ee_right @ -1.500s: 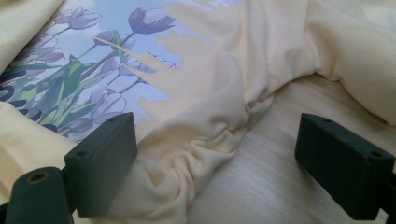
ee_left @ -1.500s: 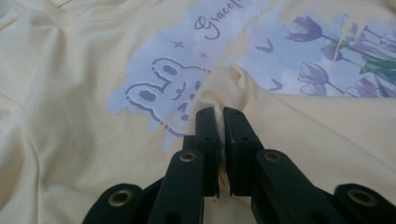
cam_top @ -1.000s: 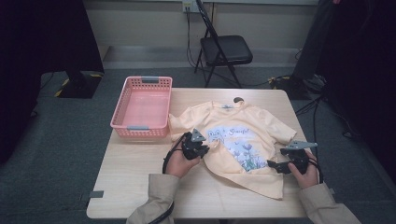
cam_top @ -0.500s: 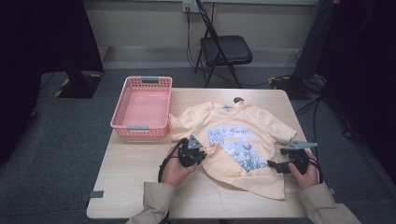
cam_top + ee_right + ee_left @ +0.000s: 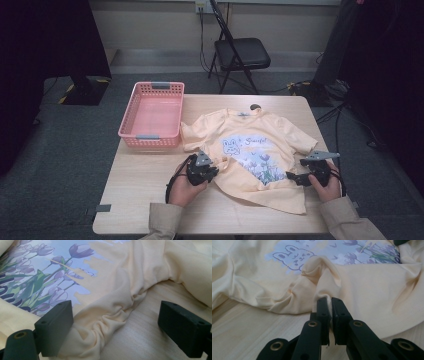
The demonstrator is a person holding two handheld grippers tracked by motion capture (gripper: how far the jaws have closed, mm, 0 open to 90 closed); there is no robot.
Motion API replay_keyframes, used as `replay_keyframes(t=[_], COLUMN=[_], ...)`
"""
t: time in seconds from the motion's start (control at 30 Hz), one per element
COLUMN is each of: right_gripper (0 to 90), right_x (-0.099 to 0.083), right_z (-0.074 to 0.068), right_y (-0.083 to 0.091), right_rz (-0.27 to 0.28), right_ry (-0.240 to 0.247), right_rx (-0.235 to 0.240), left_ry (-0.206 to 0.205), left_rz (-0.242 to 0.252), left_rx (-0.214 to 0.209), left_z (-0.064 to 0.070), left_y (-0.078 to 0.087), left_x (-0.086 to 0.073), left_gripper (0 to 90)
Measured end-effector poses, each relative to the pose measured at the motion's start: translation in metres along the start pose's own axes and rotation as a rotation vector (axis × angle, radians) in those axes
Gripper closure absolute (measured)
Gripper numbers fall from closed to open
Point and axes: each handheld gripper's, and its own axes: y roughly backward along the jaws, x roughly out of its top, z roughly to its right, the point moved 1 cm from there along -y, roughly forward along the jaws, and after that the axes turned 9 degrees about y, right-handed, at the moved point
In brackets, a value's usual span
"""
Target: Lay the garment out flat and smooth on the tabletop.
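T-shirt (image 5: 260, 155): pale yellow (bunny and tulip print), spread on table (image 5: 150, 200), pink basket (image 5: 152, 112) at 10 o'clock. Left gripper (image 5: 328, 302) clamped on hem fold; right gripper (image 5: 115, 322) jaws wide, astride bunched edge.

Tool (image 5: 115, 327) (jaws apart) straddles bunched shirt (image 5: 117, 302) edge.

I work in what looks like a lab or recording room: grey carpet floor (image 5: 60, 165), a plain wooden table (image 5: 145, 200) with tape at its edges, a black folding chair (image 5: 240, 55), cables (image 5: 345, 115) trailing over the floor, and dark equipment on both sides.
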Motion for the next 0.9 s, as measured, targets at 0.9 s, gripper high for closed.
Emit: replay_keyframes(t=[0.9], right_gripper=[12.1], right_x=[0.000], right_z=[0.000], right_y=[0.000], right_rz=[0.000], right_ry=[0.003], right_rx=[0.003], left_ry=[0.007], left_rz=[-0.010], left_rx=[0.004], left_z=[0.015], left_y=[0.019], left_x=[-0.033], left_gripper=[84.5])
